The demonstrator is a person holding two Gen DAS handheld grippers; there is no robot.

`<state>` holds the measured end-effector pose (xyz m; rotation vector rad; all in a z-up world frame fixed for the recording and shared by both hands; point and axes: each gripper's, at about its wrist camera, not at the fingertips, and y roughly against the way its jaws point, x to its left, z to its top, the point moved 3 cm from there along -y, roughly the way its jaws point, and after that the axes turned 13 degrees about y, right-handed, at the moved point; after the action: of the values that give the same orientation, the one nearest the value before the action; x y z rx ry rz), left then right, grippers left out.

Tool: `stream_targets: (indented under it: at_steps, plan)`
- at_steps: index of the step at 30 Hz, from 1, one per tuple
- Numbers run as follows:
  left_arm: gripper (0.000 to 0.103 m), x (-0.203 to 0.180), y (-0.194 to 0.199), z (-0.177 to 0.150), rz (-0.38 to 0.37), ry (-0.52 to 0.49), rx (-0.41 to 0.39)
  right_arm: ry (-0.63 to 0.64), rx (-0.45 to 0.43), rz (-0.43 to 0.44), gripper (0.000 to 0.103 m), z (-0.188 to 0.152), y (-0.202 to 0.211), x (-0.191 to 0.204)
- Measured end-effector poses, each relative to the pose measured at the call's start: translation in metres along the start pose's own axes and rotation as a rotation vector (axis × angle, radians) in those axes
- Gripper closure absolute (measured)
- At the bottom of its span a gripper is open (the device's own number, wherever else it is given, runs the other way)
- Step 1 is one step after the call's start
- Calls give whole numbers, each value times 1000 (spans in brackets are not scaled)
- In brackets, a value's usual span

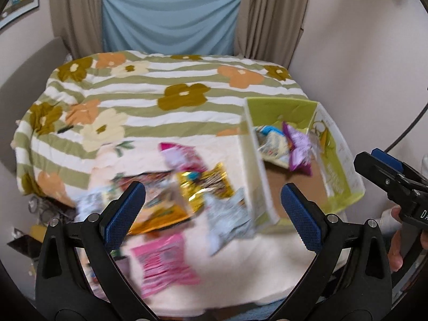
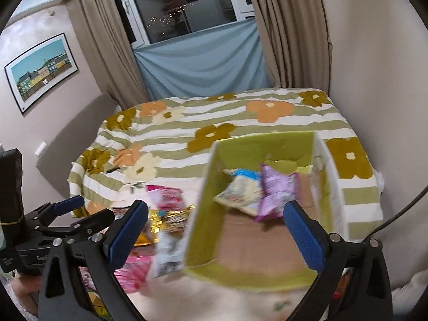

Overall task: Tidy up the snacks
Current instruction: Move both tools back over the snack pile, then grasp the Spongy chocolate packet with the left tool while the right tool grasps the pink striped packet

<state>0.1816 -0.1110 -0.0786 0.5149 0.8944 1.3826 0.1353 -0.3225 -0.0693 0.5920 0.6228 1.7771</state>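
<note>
Several snack packets lie in a loose pile on the bed: a gold one (image 1: pixel 206 184), a pink one (image 1: pixel 164 262), a silver one (image 1: pixel 227 219) and a pink-white one (image 1: pixel 182 156). A green cardboard box (image 1: pixel 341 171) stands to their right and holds a purple packet (image 1: pixel 299 147) and a pale packet (image 1: pixel 272 144). My left gripper (image 1: pixel 214 214) is open and empty above the pile. My right gripper (image 2: pixel 216 235) is open and empty above the box (image 2: pixel 203 214), over the purple packet (image 2: pixel 278 195). Both views are blurred.
The bed has a striped flowered quilt (image 1: pixel 160 91) and a cream blanket (image 1: pixel 240 281) at the front. Walls close in on the right and left. Curtains (image 1: pixel 72 13) and a blue cloth (image 1: pixel 171 18) hang behind. Clutter lies on the floor at the left (image 1: pixel 40 214).
</note>
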Motion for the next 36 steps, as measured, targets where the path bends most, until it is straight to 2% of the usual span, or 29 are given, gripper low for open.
stream_targets:
  at_steps: [10,13,17,21,31,36]
  plan:
    - [2,132,41,-41,60,90,42,-24,50,44,2,-45,-2,105]
    - [2,165,40,-54,74,146,64,-30,84,76,2,-57,-12,128]
    - [2,201,24,-78,101,226,139,-10,139,111,2,-75,-31,153]
    - [2,219,1,-104,125,292,215,19,200,150,2,-93,-55,171]
    - [2,237,-57,-144,223,416,322,101,340,255,2,-118,-121,195]
    - [2,239,-78,-158,266,444,370,107,402,298,2,-125,-149,197]
